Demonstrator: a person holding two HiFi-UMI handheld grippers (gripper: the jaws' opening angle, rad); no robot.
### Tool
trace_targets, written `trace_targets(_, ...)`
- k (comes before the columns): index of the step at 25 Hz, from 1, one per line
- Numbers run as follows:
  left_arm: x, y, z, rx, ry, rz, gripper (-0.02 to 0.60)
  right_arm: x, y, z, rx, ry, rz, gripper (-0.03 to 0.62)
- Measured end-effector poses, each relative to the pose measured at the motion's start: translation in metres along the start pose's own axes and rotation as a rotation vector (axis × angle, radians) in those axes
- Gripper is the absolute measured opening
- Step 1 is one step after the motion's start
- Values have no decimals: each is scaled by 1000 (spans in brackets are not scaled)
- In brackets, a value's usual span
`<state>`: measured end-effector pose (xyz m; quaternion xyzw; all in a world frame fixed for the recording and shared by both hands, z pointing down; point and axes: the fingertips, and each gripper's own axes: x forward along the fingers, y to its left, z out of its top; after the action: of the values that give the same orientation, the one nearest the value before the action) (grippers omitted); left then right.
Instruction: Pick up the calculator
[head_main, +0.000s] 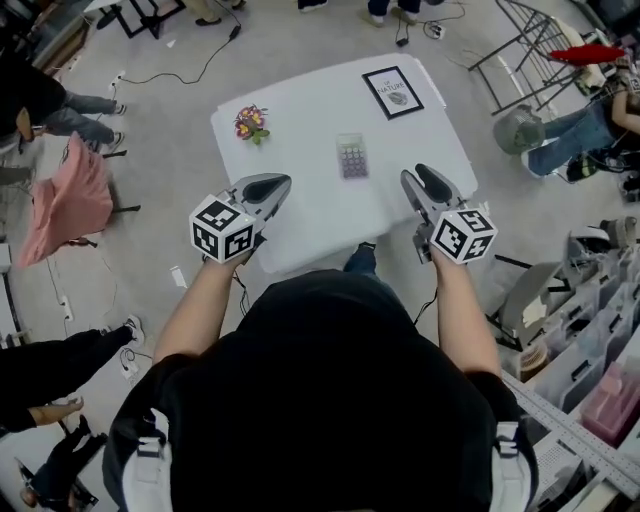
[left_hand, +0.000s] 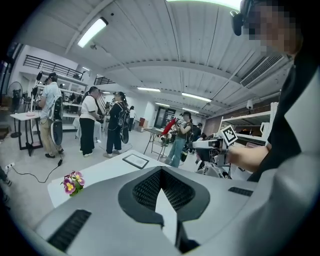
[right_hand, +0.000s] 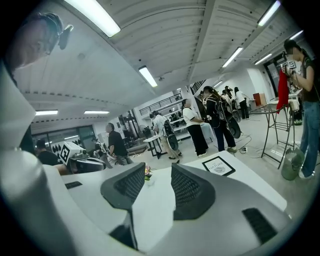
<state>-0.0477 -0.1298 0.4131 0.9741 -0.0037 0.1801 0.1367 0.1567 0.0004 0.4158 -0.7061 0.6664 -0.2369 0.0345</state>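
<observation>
My left claw (head_main: 274, 184) was shut on nothing and my right claw (head_main: 421, 177) was open. Both hung near the desk (head_main: 300, 110) edge, because the calculator (head_main: 352, 157) lay flat farther ahead between them, probably not touched yet

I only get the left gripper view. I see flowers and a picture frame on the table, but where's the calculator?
Observer: The head view shows the calculator lying flat near the middle of the table.
Operator: Is my other gripper open?
Observer: Yes. In the right gripper view the right gripper has its jaws apart with nothing between them.
Operator: Is it touching the calculator?
Observer: No. In the head view bare table shows between them.
</observation>
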Motion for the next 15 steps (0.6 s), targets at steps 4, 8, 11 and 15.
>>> trace_targets(4,17,5,8,-25,-4,41,17,19,-19,11,-10,29,49,175)
trace_targets(8,38,9,17,-43,5,72,17,36,-43,23,-17,62,85,175)
trace_targets(11,52,14,29,-58,0,104,17,49,-59,33,-19,89,117,175)
trace_targets(15,67,27,36,-76,-5,138,17,71,-72,45,-29,105,158,175)
